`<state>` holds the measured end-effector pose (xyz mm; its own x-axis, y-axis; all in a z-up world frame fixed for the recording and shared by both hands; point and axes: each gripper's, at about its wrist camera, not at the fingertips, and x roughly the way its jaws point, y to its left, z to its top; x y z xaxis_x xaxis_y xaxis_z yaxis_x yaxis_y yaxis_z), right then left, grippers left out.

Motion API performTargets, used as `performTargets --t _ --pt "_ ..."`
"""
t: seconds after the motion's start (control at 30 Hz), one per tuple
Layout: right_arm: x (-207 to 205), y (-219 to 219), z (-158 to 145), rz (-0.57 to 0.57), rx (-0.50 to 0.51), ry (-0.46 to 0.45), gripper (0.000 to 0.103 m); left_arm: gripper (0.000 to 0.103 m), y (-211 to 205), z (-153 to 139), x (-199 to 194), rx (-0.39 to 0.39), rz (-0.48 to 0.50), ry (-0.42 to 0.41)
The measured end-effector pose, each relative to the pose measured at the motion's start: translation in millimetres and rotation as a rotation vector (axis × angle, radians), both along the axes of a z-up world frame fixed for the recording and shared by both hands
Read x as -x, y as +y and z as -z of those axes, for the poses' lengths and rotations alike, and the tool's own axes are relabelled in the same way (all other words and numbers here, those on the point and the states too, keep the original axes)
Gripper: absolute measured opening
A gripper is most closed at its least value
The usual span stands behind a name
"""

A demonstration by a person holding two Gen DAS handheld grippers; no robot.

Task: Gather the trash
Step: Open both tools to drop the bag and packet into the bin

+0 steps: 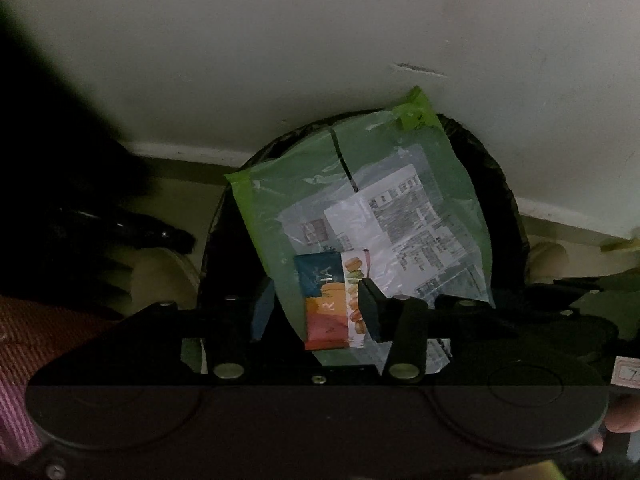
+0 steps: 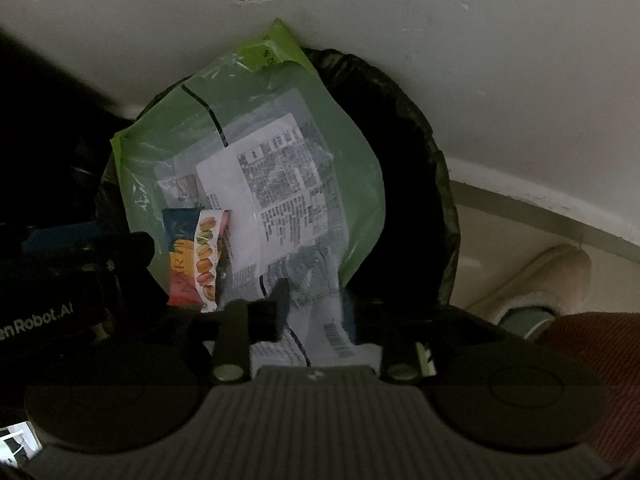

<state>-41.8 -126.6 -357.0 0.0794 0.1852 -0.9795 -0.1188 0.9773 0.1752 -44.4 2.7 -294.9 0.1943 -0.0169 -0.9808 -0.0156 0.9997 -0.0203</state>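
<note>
A round bin lined with a black bag stands against the wall. A green plastic package with a white printed label leans over its opening. The package's crumpled lower end runs between the fingers of my right gripper, which is shut on it. A small colourful macaron wrapper lies against the package. My left gripper is open around this wrapper; the wrapper touches the right finger only. In the right wrist view the left gripper sits just left of the wrapper.
A pale scuffed wall and skirting run behind the bin. A beige slipper-like object lies on the floor to the right. Red ribbed fabric is close by. A dark shiny object sits left of the bin.
</note>
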Motion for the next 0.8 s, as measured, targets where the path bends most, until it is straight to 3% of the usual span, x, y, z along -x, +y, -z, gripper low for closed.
performTargets --t 0.2,0.33,0.6,0.8 --pt "-0.3 0.8 3.8 -0.002 -0.008 0.010 0.070 0.050 4.2 10.3 0.0 -0.020 0.009 -0.007" --pt "-0.1 -0.3 4.3 0.004 -0.006 0.021 0.074 0.051 7.9 23.4 -0.8 -0.030 0.004 -0.002" --pt "2.1 -4.0 -12.3 0.031 -0.043 0.009 0.087 0.057 14.8 4.8 4.4 -0.020 -0.018 -0.036" --pt "13.2 6.5 -49.7 -0.075 -0.012 -0.113 0.091 0.061 12.4 -25.9 13.4 -0.060 0.001 -0.111"
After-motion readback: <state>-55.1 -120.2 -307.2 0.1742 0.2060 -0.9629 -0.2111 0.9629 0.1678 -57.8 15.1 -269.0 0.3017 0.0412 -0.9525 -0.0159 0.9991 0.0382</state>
